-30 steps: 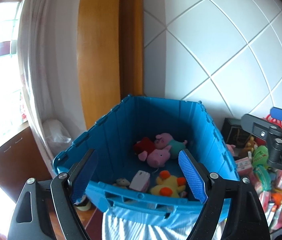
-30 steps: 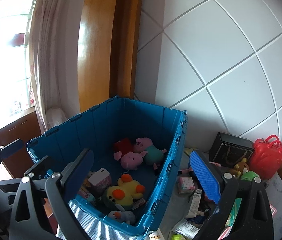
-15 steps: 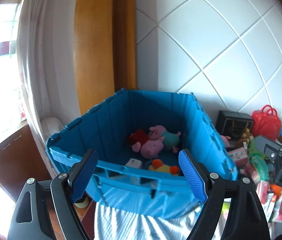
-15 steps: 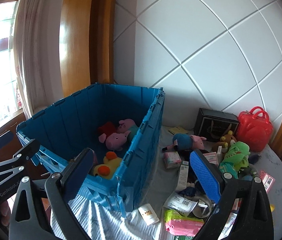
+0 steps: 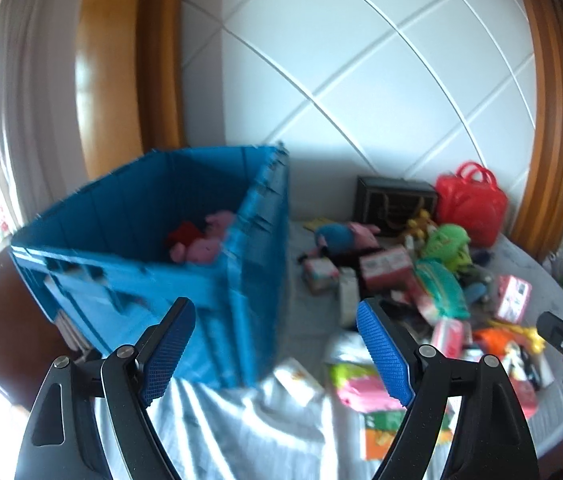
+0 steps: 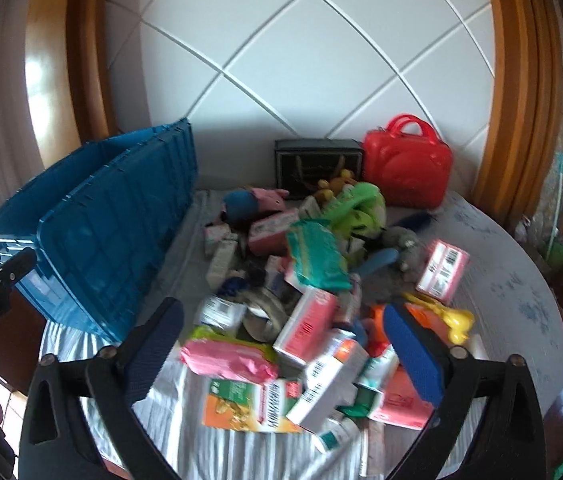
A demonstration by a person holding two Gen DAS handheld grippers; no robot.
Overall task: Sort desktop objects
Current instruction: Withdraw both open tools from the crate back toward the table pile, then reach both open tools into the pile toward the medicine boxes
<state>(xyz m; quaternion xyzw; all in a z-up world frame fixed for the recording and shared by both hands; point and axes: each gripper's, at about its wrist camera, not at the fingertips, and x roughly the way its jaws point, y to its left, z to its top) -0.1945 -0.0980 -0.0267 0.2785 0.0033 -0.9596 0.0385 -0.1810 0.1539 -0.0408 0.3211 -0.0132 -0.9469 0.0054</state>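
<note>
A blue plastic crate [image 5: 169, 248] stands at the table's left, with pink plush pigs [image 5: 205, 240] inside; it also shows in the right wrist view [image 6: 93, 232]. A heap of boxes, packets and plush toys [image 6: 313, 280] covers the table to its right, also seen in the left wrist view [image 5: 413, 280]. My left gripper [image 5: 277, 344] is open and empty, before the crate's near right corner. My right gripper [image 6: 281, 352] is open and empty, above the near side of the heap, over a pink packet [image 6: 229, 360] and white boxes [image 6: 329, 376].
A red case [image 6: 405, 168] and a black box [image 6: 317, 168] stand at the back against the white tiled wall. A green plush [image 6: 357, 208] and a green packet [image 6: 313, 256] lie in the heap. The round table's edge [image 6: 553, 312] curves at the right.
Both grippers have swung to the right, away from the crate's inside and toward the heap on the table. Both stay open and empty.
</note>
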